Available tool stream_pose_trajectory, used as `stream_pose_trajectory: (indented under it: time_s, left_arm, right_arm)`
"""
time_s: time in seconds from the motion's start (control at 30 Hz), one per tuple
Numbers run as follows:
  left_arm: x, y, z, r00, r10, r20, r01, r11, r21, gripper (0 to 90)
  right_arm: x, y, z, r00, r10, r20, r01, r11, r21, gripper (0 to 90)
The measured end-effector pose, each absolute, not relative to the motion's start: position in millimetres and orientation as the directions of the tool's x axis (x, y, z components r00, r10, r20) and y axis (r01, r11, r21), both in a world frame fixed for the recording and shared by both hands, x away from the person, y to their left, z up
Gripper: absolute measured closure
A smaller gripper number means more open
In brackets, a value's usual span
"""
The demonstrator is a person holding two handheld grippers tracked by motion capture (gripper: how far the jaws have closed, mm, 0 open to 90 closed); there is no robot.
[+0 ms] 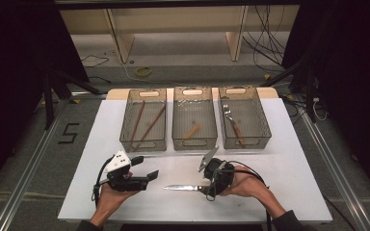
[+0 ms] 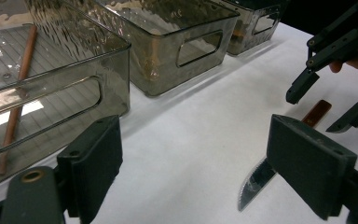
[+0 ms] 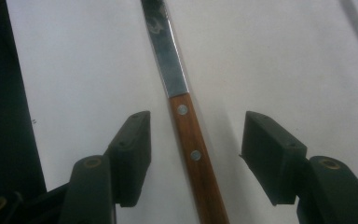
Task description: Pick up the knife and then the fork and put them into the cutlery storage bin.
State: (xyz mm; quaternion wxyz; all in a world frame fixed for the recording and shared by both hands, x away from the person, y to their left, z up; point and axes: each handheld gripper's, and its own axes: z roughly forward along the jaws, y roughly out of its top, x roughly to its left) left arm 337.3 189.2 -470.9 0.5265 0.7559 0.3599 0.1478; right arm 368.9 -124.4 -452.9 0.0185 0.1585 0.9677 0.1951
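right gripper (image 3: 196,158) fingers stand apart, knife (image 3: 186,126) handle between them, untouched on table (image 3: 284,56).

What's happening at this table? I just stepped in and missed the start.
A person holds a gripper in each hand. The right gripper hangs open over a wooden-handled steel knife lying on the white table, jaws either side of the handle, not pressing it. The left gripper waits open beside it. Three smoky clear plastic bins behind hold other utensils.

I see open white table (image 1: 289,173) around the knife (image 1: 183,187), free on every side. Three bins (image 1: 194,126) wall off the far edge, and my left gripper (image 1: 147,169) sits near the blade tip.
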Motion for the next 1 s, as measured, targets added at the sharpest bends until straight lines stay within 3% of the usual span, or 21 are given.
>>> stream_pose_trajectory:
  time_s: [1.0]
  left_arm:
    - [337,189,-471,0.696,0.700,-0.158,0.390,-0.185,0.902,17.7]
  right_arm:
    - [371,-115,-463,-0.964,0.264,0.005,0.254,0.921,0.294,67.7]
